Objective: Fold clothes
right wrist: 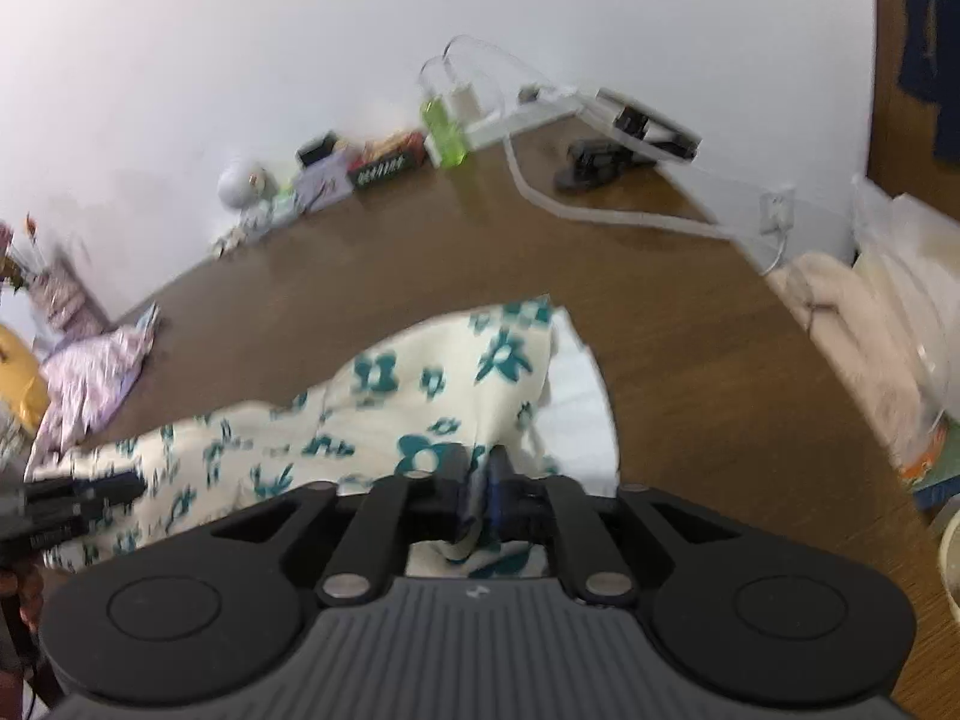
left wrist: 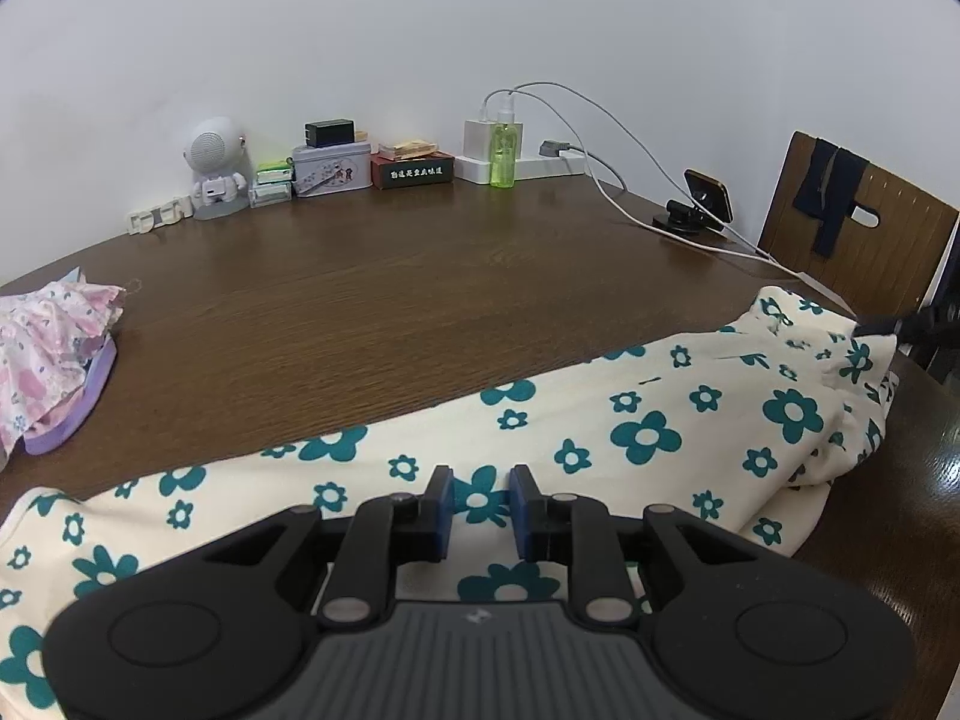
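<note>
A cream garment with teal flowers (left wrist: 600, 420) lies stretched across the near side of the brown table (left wrist: 360, 300). My left gripper (left wrist: 480, 504) hovers over its near edge with the jaws apart and nothing between them. My right gripper (right wrist: 477, 480) is shut on a fold of the same garment (right wrist: 420, 396) and lifts that end; it shows in the left wrist view at the far right (left wrist: 882, 327). The left gripper shows in the right wrist view at the far left (right wrist: 90, 495). The right wrist view is blurred by motion.
A pink floral garment (left wrist: 54, 354) lies bunched at the table's left. Along the back wall stand a white robot figure (left wrist: 213, 168), boxes (left wrist: 330, 171), a green bottle (left wrist: 503, 153), chargers and cables (left wrist: 630, 180). A phone stand (left wrist: 696, 204) and a wooden chair (left wrist: 852, 228) are at right.
</note>
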Tool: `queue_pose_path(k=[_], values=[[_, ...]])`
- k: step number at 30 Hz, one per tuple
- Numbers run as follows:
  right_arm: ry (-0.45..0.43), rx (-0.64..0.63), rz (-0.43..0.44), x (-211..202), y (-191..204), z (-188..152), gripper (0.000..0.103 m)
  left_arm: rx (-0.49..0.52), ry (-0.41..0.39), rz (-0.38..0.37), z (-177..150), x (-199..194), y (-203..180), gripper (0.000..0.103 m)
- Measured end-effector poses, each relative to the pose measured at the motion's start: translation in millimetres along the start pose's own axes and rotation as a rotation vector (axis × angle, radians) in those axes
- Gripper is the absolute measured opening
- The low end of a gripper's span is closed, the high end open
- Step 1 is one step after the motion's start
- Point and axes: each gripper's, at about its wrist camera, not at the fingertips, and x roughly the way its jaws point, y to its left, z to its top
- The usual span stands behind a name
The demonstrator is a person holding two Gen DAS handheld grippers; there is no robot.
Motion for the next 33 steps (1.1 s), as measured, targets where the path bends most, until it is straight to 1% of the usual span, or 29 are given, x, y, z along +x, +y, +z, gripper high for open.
queue_pose_path(k=[3, 5, 6, 12, 14, 16, 17, 19, 20, 21, 22, 23, 24, 25, 26, 29, 31, 32, 33], values=[[-0.108, -0.037, -0.003, -21.5, 11.7, 6.4, 0.014, 0.002, -0.005, 0.004, -0.2, -0.2, -0.5, 0.020], [-0.091, -0.083, 0.003, -16.6, 19.3, 0.6, 0.014, 0.008, -0.006, 0.009, -0.5, -0.3, -1.8, 0.019], [-0.080, -0.106, 0.007, -13.6, 23.1, -2.7, 0.016, 0.011, -0.007, 0.012, -0.7, -0.3, -2.5, 0.019], [-0.014, -0.246, 0.026, 4.6, 45.9, -22.1, 0.015, 0.000, -0.014, 0.008, -2.0, -1.1, -1.5, 0.020], [0.009, -0.292, 0.033, 10.6, 53.5, -28.6, 0.014, -0.004, -0.016, 0.007, -2.4, -1.3, -1.0, 0.020], [0.031, -0.363, 0.045, 9.1, 60.1, -28.2, 0.007, -0.006, -0.019, 0.006, -2.5, -0.8, -0.8, 0.020], [0.042, -0.399, 0.050, 8.1, 63.3, -27.8, 0.006, -0.007, -0.020, 0.006, -2.6, -0.6, -0.6, 0.020], [0.064, -0.472, 0.062, 6.1, 69.8, -27.0, 0.007, -0.003, -0.017, 0.006, -2.3, -0.8, -0.9, 0.019], [0.075, -0.508, 0.068, 5.1, 73.1, -26.6, 0.008, 0.001, -0.014, 0.005, -1.6, -1.1, -1.1, 0.021], [0.087, -0.544, 0.074, 4.2, 76.4, -26.2, 0.011, 0.010, -0.009, 0.007, 0.3, -2.5, -2.3, 0.023], [0.098, -0.580, 0.080, 3.2, 79.6, -25.8, 0.015, 0.031, -0.015, 0.000, 3.2, -5.5, -5.2, 0.029], [0.109, -0.616, 0.086, 2.2, 82.9, -25.3, 0.019, 0.065, -0.032, -0.034, 8.1, -10.7, -11.2, 0.036], [0.120, -0.652, 0.092, 1.2, 86.2, -24.9, 0.033, 0.099, -0.049, -0.069, 13.0, -16.1, -17.4, 0.039], [0.132, -0.688, 0.098, 0.2, 89.4, -24.5, 0.045, 0.146, -0.056, -0.119, 18.8, -19.7, -27.3, 0.046], [0.143, -0.724, 0.104, -0.8, 92.7, -24.1, 0.048, 0.193, -0.063, -0.170, 24.6, -23.3, -37.3, 0.050], [0.177, -0.833, 0.122, -3.7, 102.5, -22.9, 0.048, 0.372, -0.041, -0.300, 35.3, -19.1, -74.8, 0.050], [0.200, -0.905, 0.134, -5.7, 109.0, -22.1, 0.048, 0.465, -0.014, -0.309, 37.1, -8.0, -95.8, 0.048], [0.211, -0.941, 0.140, -6.7, 112.2, -21.7, 0.048, 0.511, 0.000, -0.312, 38.0, -2.4, -106.2, 0.043], [0.223, -0.977, 0.146, -7.7, 115.5, -21.3, 0.048, 0.536, 0.009, -0.312, 38.5, 2.1, -112.3, 0.041]])
